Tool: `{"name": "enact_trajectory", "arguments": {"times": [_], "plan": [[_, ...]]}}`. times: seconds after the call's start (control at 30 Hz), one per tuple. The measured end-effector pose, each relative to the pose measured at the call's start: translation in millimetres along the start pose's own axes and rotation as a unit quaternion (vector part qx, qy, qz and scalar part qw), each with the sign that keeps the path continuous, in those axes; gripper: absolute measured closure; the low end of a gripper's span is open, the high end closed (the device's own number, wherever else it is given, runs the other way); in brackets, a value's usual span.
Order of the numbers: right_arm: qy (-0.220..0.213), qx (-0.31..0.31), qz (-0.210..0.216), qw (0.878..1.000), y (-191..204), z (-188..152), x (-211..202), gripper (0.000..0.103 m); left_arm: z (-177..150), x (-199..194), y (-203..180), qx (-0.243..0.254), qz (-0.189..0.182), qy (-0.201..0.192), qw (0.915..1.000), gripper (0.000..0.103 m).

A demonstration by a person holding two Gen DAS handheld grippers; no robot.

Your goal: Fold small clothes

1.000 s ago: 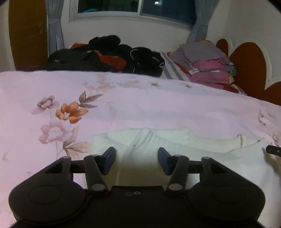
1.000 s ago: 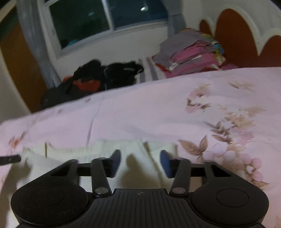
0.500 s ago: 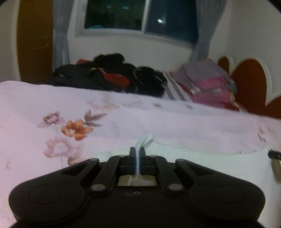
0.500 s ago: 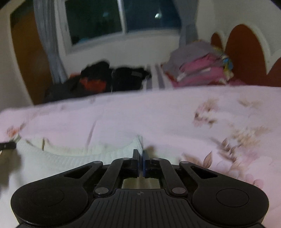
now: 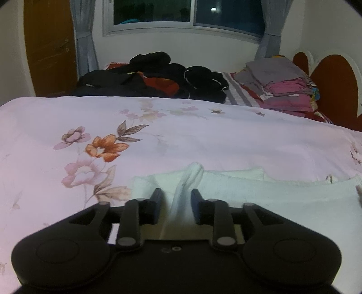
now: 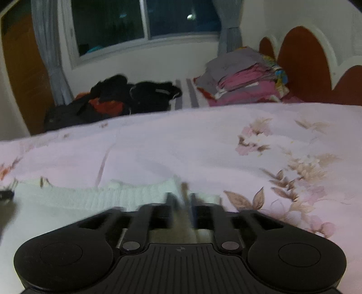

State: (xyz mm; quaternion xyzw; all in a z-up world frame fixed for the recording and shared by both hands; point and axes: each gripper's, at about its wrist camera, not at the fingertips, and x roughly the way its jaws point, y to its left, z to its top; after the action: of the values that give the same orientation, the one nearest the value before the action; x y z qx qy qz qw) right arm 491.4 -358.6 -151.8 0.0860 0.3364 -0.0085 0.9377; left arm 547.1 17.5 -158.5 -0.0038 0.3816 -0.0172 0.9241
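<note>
Half a second earlier both grippers had been pinched tight on the white garment; since then their jaws had just been opening. On the left gripper the fingers stood apart, with a raised ridge of white cloth between them, and the pads looked clear of it. The right gripper was blurred; its jaws were parted too, with a fold of the garment's edge between them, though whether the pads touched the cloth could not be told. The white garment lay spread along the near side of the pink floral bedspread. At the far side, a heap of dark clothes sat to the left and a stack of folded clothes to the right, under the window.
</note>
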Motion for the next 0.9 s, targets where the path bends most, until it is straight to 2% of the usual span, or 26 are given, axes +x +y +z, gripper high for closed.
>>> {"name": "enact_trajectory", "arguments": {"times": [0.03, 0.07, 0.3, 0.43, 0.53, 0.7, 0.83, 0.9], "plan": [[-0.010, -0.005, -0.001, 1.000, 4, 1, -6, 0.042, 0, -2, -1, 0.001, 0.003, 0.000, 1.0000, 0.063], [-0.013, -0.014, 0.000, 1.000, 9, 1, -10, 0.042, -1, -6, -2, 0.004, 0.007, -0.002, 1.0000, 0.059], [-0.016, -0.049, 0.034, 0.998, 48, 0, -27, 0.042, -3, -41, -21, 0.031, 0.011, -0.018, 0.9993, 0.050], [-0.005, -0.074, 0.060, 0.995, 71, -8, -31, 0.058, -5, -56, -36, 0.043, -0.008, -0.023, 0.9988, 0.041], [0.003, -0.081, 0.072, 0.994, 83, -16, -32, 0.059, -11, -64, -46, 0.050, -0.025, -0.014, 0.9983, 0.041], [0.024, -0.095, 0.076, 0.992, 94, -28, -27, 0.059, -26, -54, -54, 0.060, -0.024, 0.003, 0.9979, 0.041], [0.040, -0.098, 0.049, 0.993, 79, -38, -18, 0.059, -37, -41, -43, 0.051, -0.005, 0.032, 0.9982, 0.042], [0.045, -0.102, 0.028, 0.993, 67, -43, -15, 0.059, -41, -40, -35, 0.046, 0.002, 0.029, 0.9985, 0.040]]}}
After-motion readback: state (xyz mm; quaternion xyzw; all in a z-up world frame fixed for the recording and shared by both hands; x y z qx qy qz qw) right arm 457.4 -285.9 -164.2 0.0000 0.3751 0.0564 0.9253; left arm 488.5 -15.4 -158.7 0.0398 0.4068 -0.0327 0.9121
